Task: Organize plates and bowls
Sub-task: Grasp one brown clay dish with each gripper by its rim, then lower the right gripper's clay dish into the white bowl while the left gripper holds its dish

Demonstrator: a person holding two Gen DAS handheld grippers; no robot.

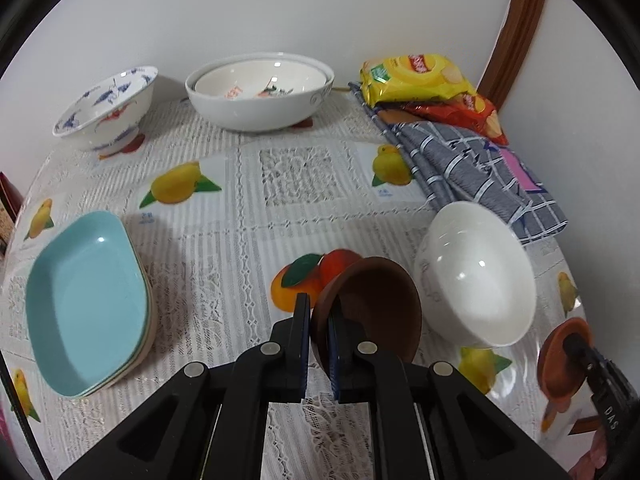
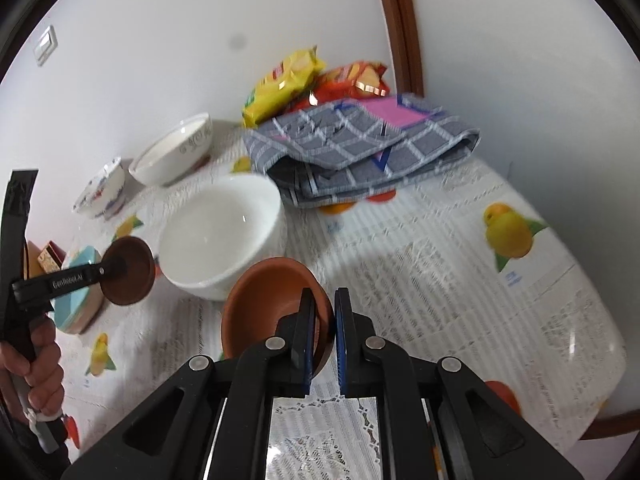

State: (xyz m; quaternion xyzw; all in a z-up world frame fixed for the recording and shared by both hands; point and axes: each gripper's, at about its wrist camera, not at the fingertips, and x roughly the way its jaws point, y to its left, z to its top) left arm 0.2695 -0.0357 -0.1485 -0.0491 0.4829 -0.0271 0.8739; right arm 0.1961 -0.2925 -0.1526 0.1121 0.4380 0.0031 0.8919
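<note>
Two small bowls are gripped by their rims, both off the tablecloth (image 1: 240, 240). Stacked turquoise dishes (image 1: 86, 304) lie at nine o'clock. Left gripper (image 1: 319, 320) pinches a dark brown bowl (image 1: 376, 304) (tilted), beside the white bowl (image 1: 476, 276) at three o'clock. Right gripper (image 2: 323, 316) clamps a terracotta bowl (image 2: 268, 300).

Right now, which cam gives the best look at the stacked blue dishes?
Left wrist view: the stacked blue dishes lie open at the left, with the whole top dish and the rims beneath it showing. In the right wrist view the stack sits small at the left edge, partly hidden behind the left gripper and its dark brown bowl.
</note>
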